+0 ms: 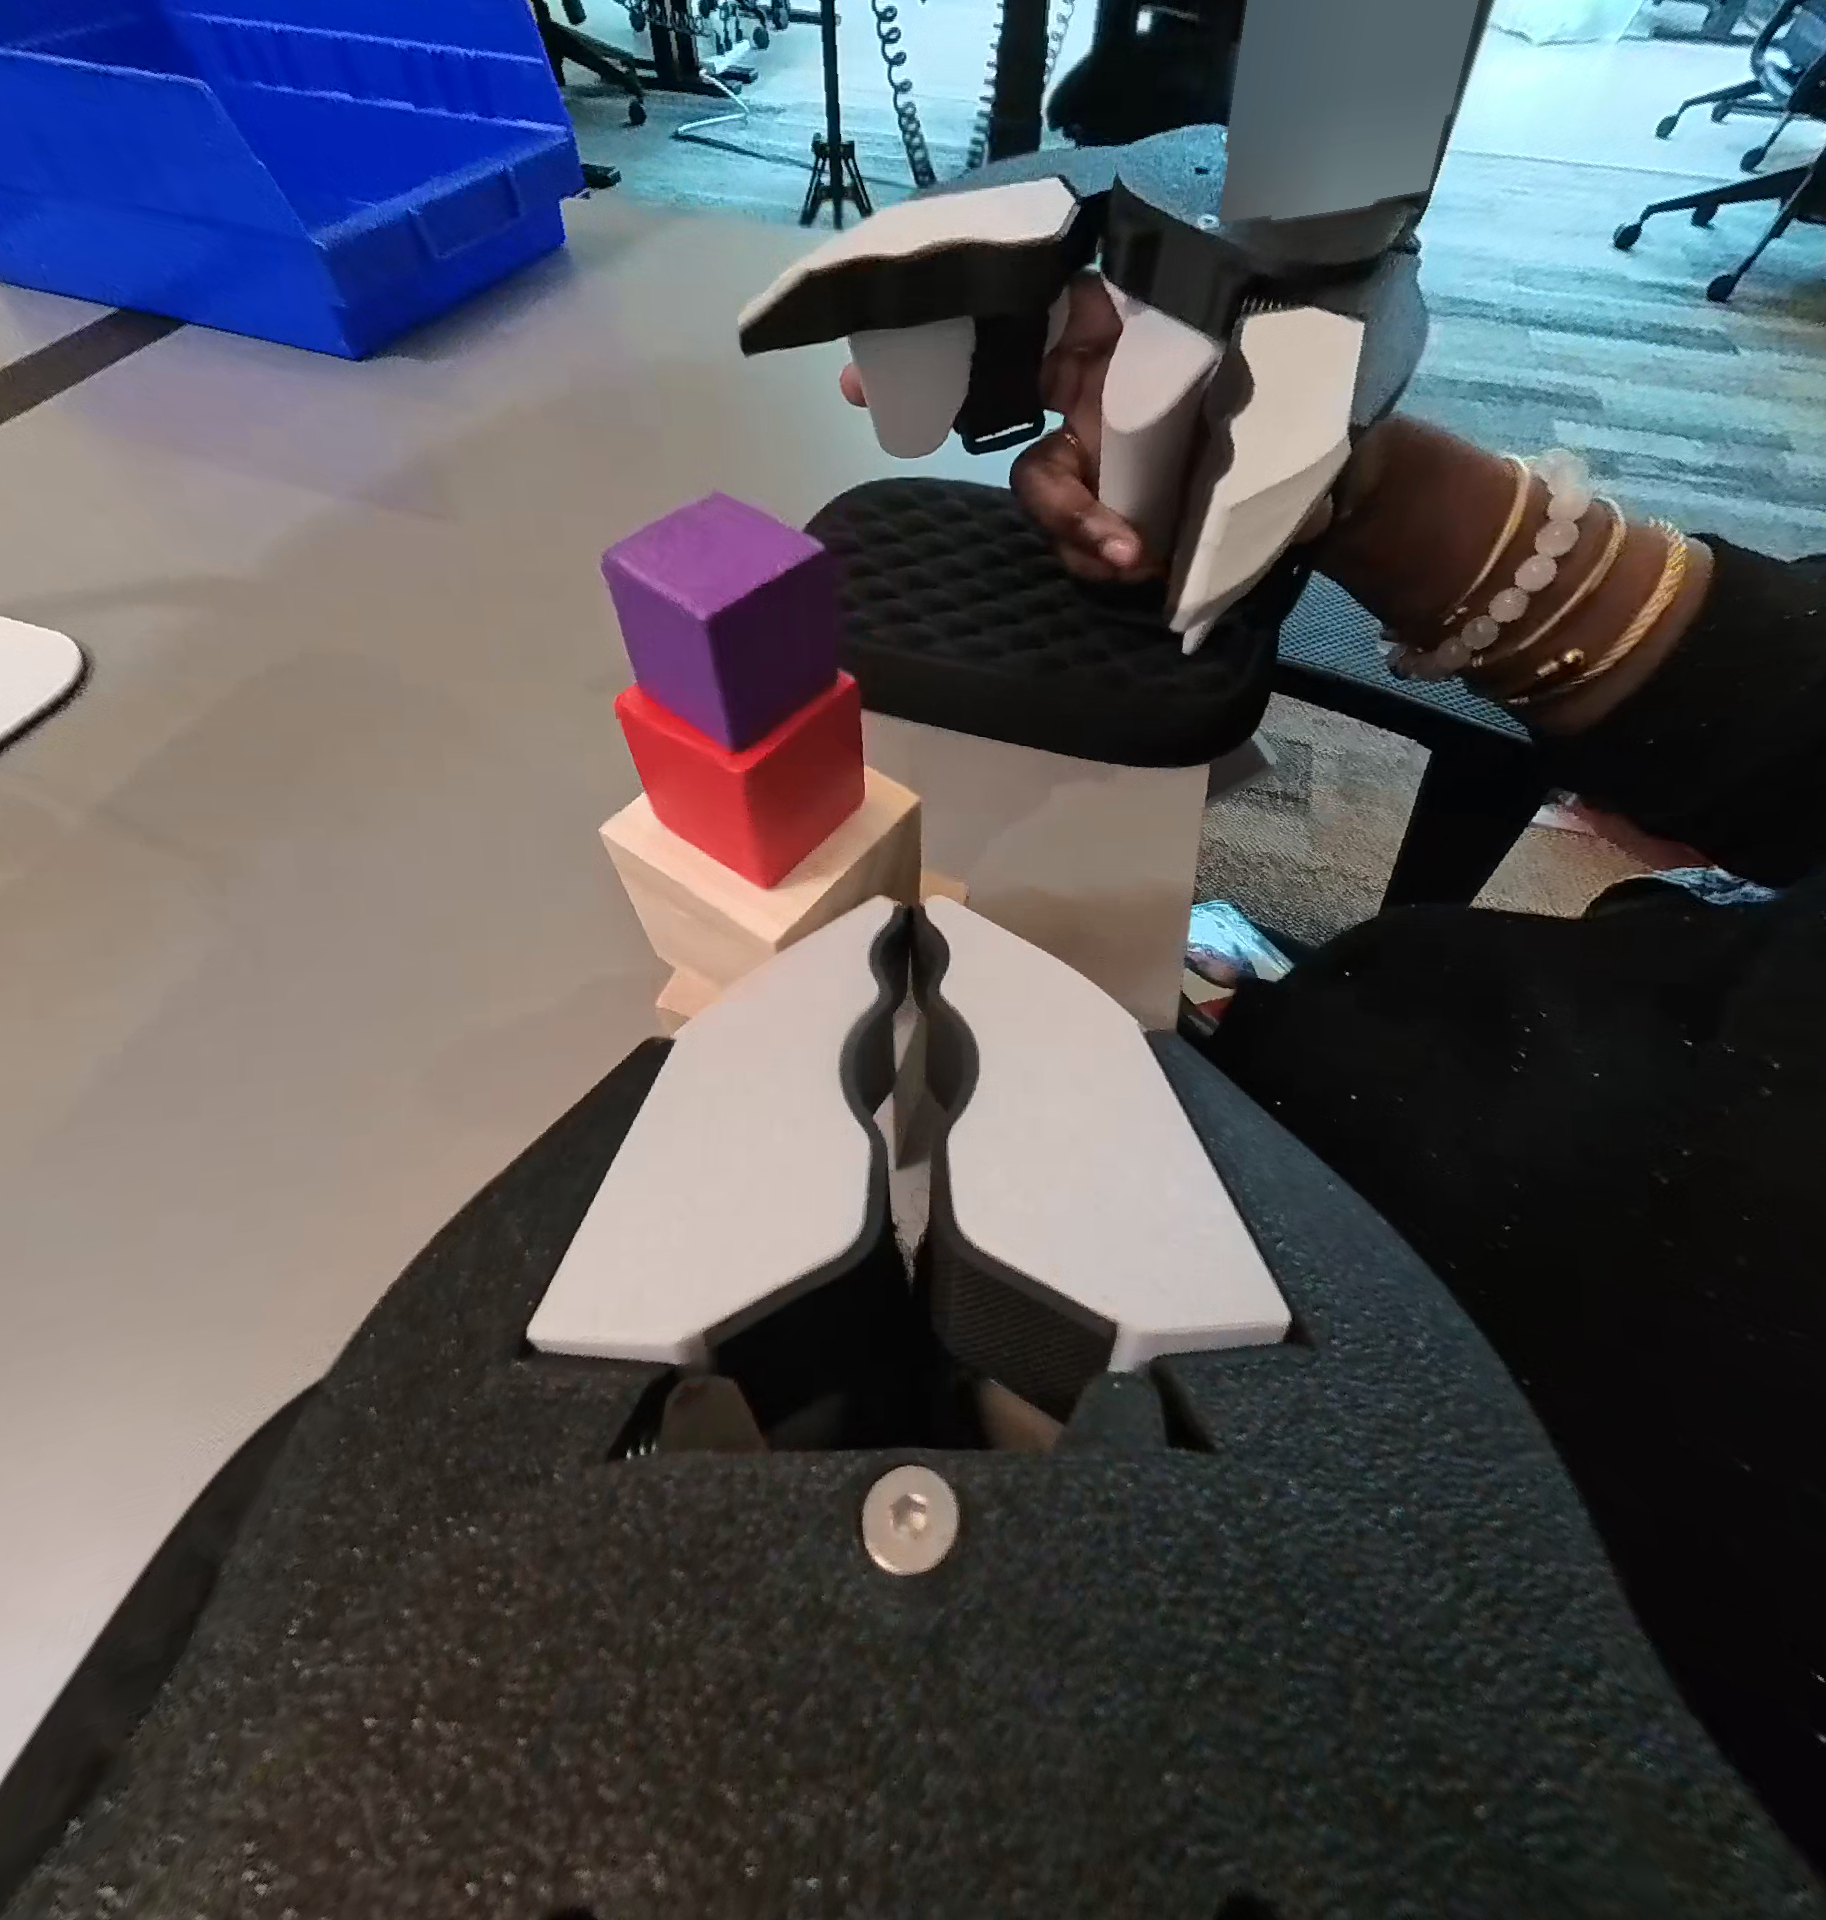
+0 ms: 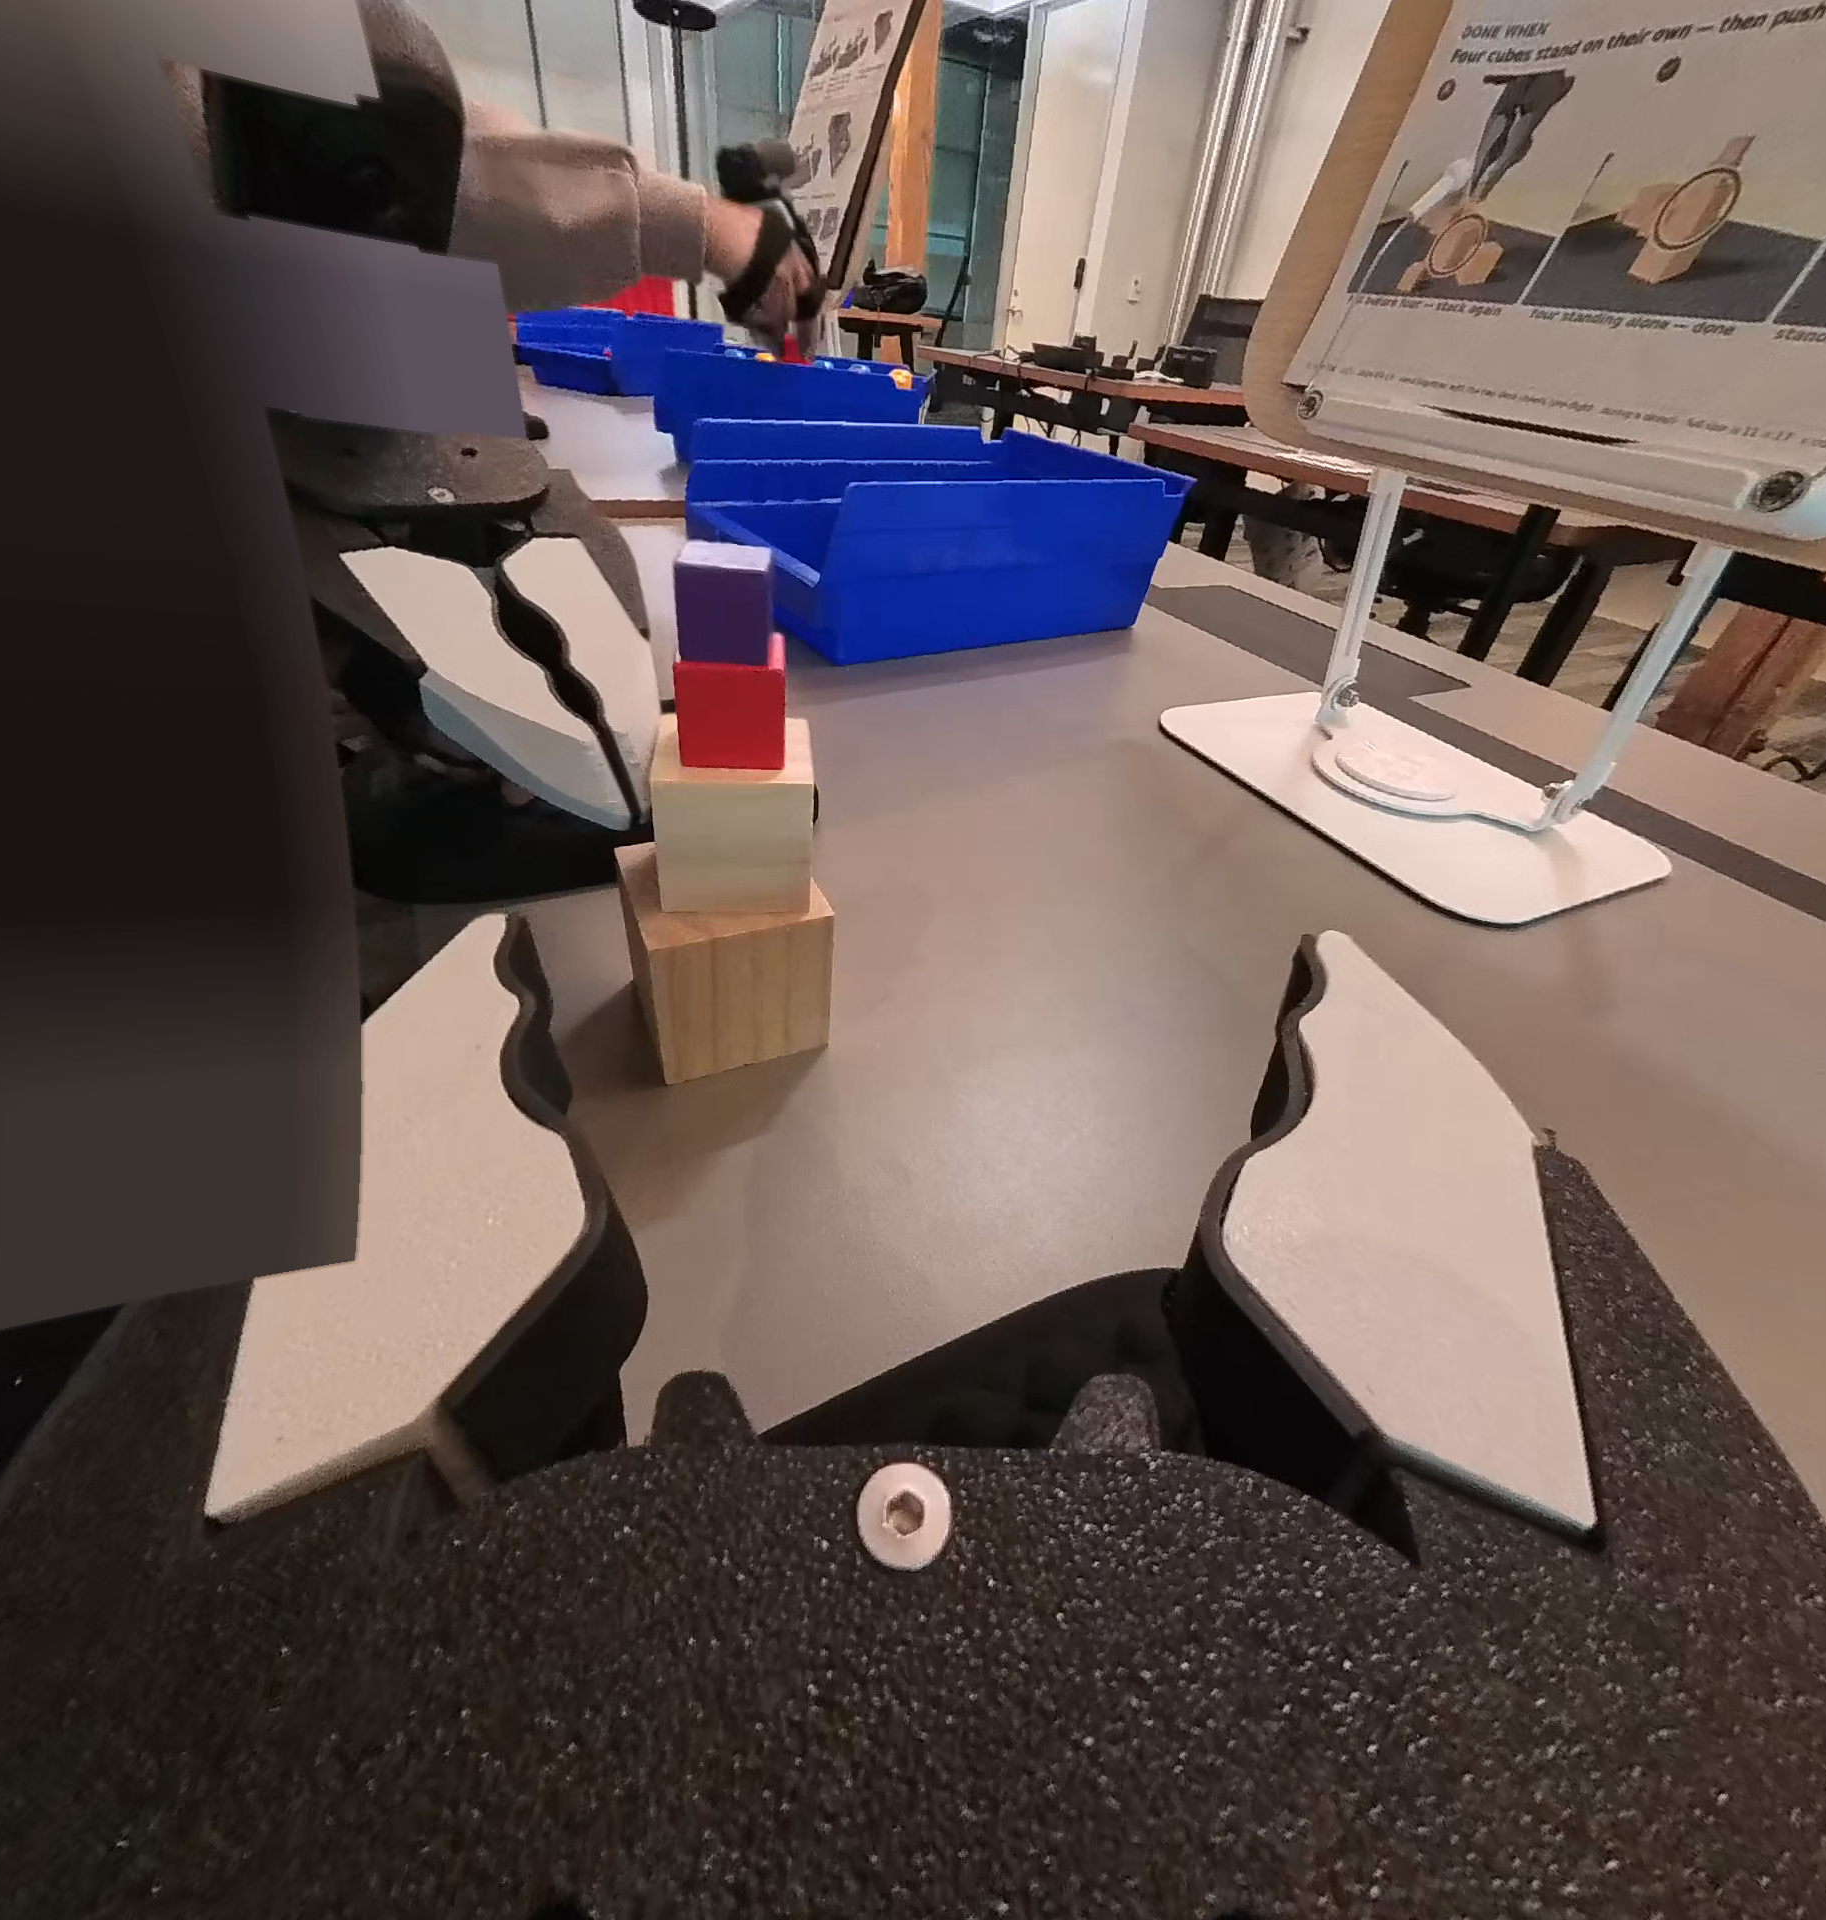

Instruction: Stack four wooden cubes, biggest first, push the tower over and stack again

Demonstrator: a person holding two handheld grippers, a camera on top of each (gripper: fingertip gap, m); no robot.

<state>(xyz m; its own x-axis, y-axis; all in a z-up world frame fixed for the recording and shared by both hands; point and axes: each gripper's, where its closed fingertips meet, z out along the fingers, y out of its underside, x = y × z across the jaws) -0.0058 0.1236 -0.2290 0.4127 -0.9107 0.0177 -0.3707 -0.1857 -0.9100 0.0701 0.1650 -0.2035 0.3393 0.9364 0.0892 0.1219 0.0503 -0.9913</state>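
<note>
The right gripper (image 2: 909,997) stands wide apart over bare table (image 2: 1044,987), nothing between its fingers; the left gripper (image 1: 911,914) is pressed together on nothing. At the right gripper's eleven o'clock, near its left finger, rises a four-cube stack: wooden base (image 2: 732,987), pale cube (image 2: 732,831), red cube (image 2: 730,712), purple cube (image 2: 722,608) on top. A blue bin (image 2: 940,551) lies beyond at twelve, a white stand (image 2: 1428,810) at two.
</note>
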